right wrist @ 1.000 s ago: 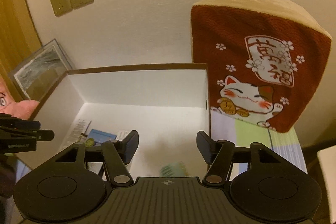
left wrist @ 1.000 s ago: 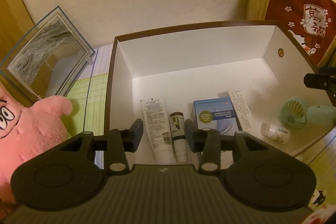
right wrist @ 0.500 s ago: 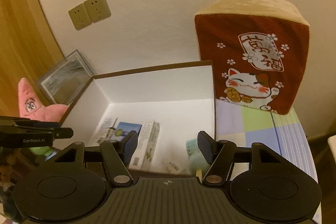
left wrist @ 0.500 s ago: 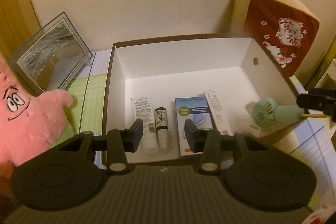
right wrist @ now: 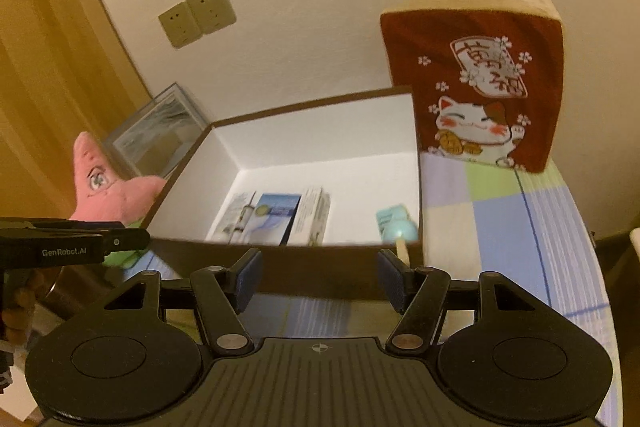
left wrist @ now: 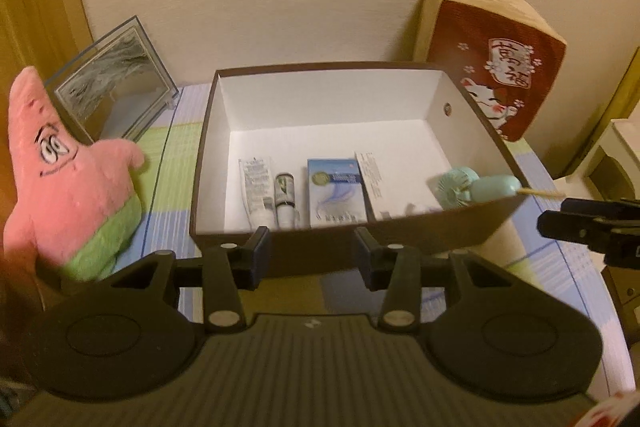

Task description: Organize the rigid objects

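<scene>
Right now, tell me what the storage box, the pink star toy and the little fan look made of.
Storage box: likely stiff cardboard, matte brown outside, white inside, thin straight walls. Pink star toy: plush fabric, fuzzy surface. Little fan: probably smooth mint plastic; its strap is unclear.

Black left gripper, blue-padded jaws, silver pivot screws, ribbed grey body.

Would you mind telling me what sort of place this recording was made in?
Most likely a room in a home, perhaps a bedroom: a pink starfish plush toy and a lucky-cat cushion stand by the wall on a checked cloth, beside a box of toiletries.
</scene>
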A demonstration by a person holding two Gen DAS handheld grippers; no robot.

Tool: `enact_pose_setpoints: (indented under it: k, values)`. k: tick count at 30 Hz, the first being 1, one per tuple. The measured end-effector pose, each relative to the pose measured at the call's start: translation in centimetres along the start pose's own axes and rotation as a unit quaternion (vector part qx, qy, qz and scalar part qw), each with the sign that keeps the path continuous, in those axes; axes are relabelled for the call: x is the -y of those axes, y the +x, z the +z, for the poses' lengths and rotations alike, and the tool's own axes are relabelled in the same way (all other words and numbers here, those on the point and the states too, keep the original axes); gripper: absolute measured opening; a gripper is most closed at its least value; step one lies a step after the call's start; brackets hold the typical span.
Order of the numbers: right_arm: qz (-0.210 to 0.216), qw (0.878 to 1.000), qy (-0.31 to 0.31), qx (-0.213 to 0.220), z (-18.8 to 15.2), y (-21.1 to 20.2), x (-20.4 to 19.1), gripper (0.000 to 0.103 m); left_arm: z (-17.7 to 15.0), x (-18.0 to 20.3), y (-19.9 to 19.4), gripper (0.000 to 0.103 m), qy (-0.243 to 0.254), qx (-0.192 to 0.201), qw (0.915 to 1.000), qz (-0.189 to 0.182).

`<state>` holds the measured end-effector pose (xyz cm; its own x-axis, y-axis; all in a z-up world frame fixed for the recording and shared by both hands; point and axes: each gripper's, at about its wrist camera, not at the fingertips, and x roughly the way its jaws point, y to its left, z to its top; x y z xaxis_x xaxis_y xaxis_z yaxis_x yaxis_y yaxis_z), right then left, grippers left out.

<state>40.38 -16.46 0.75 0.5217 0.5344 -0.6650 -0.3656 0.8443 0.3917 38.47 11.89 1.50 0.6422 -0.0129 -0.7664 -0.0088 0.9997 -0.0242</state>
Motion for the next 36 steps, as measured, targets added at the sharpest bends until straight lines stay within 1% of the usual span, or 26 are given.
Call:
enact_pose_setpoints:
  k: [8,17,27,36]
  values:
    - [0.006,1.000,0.004,-0.009,-3.1,-2.4,-0.8,0.063,-3.9,1.0,-2.4,0.045,-0.009,-0.008,0.9999,-0.007]
    - [0.005,1.000,0.018,-0.025,-6.8,-4.6,-0.3,0.063,-8.8,1.4,-4.2,0.046,-0.028,-0.029,0.9991,-0.013]
    - [-0.016,0.999,0.006,-0.043,-10.6,-5.5,0.2,0.063,-12.3,1.9,-5.1,0.046,-0.034,-0.034,0.9988,-0.013]
    - [-0.019,0.998,-0.001,-0.061,-12.3,-5.2,0.6,0.063,-14.7,2.4,-4.6,0.046,-0.033,-0.054,0.9979,-0.009]
